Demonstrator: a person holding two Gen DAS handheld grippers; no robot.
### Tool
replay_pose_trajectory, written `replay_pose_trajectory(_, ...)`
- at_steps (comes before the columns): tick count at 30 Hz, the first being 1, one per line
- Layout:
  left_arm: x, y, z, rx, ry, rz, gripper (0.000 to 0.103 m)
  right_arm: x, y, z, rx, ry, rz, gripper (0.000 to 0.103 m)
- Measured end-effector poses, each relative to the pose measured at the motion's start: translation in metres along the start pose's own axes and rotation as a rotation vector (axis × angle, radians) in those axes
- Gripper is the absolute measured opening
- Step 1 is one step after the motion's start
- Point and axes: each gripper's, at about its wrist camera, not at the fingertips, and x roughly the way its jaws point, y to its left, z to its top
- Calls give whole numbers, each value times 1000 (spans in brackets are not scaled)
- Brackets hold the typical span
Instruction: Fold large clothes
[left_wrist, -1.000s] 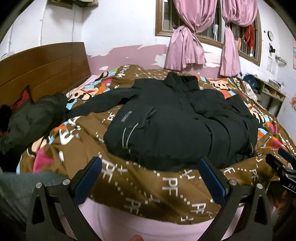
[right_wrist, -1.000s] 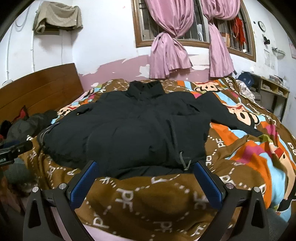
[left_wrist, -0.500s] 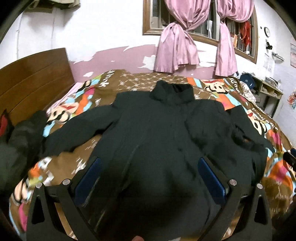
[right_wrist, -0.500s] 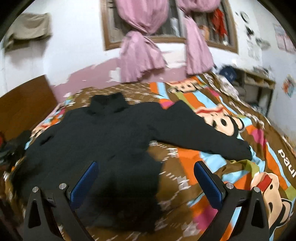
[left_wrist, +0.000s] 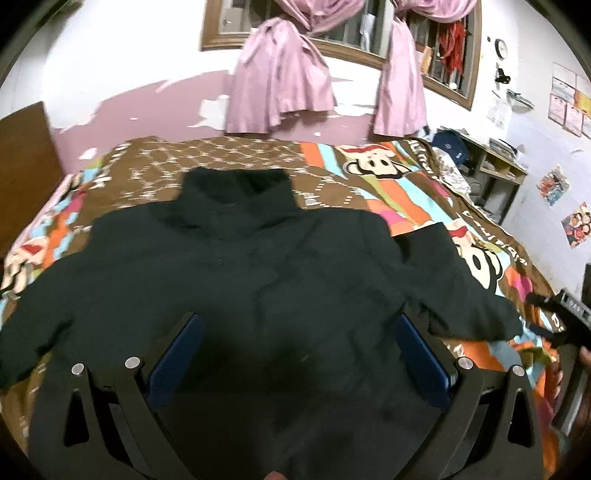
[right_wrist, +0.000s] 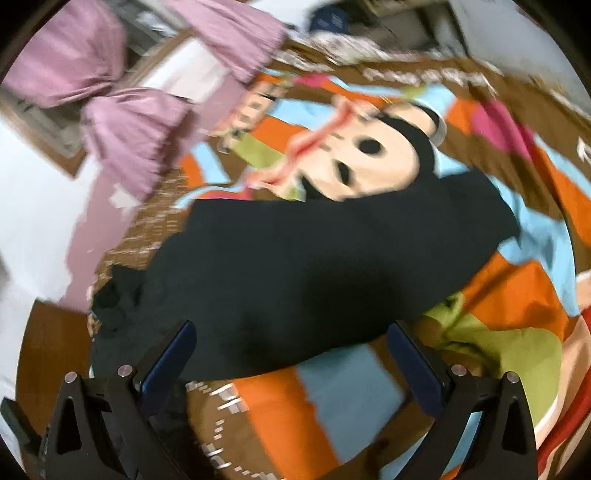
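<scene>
your left gripper (left_wrist: 299, 354) hung released over the black jacket (left_wrist: 258, 288), spread flat on the patterned bedspread (left_wrist: 406, 192). your right gripper (right_wrist: 291, 354), also released, hovered above its right sleeve (right_wrist: 332, 258). pink curtains (left_wrist: 277, 92) hung far behind; that view was blurred.

White wall (left_wrist: 155, 48) with peeling pink lower band; wood-framed barred window (left_wrist: 347, 40); 2 pink curtains (left_wrist: 277, 85); wall clock (left_wrist: 500, 48); shelf unit (left_wrist: 495, 173).

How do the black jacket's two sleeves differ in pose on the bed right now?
The right-hand sleeve lies fully on the colourful cartoon bedspread, its cuff beside the right gripper. The left-hand sleeve runs off toward the frame edge, cuff unseen. Both belong to the black padded jacket and slope outward, unfolded.
</scene>
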Motion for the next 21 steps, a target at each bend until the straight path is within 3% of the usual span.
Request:
replay_pose_trajectory(8,86,-30,15,-14,107,-49,102,36,-40,6,196,137,-88,103)
replay_pose_trajectory(13,128,-34,13,-9,200,-30,102,40,-49,15,271,96,-100,102)
replay_pose_trajectory(17,147,-35,-1,-15,263,-21,102,44,-56,23,309,69,-75,60)
replay_pose_trajectory(19,157,-33,-11,-23,309,-14,102,48,-61,24,346,68,-29,49)
replay_pose_trajectory(20,161,-27,-16,-45,325,-26,102,47,-63,24,358,60,-23,34)
replay_pose_trajectory(21,162,-23,-17,-62,331,-35,102,48,-64,26,365,51,-15,27)
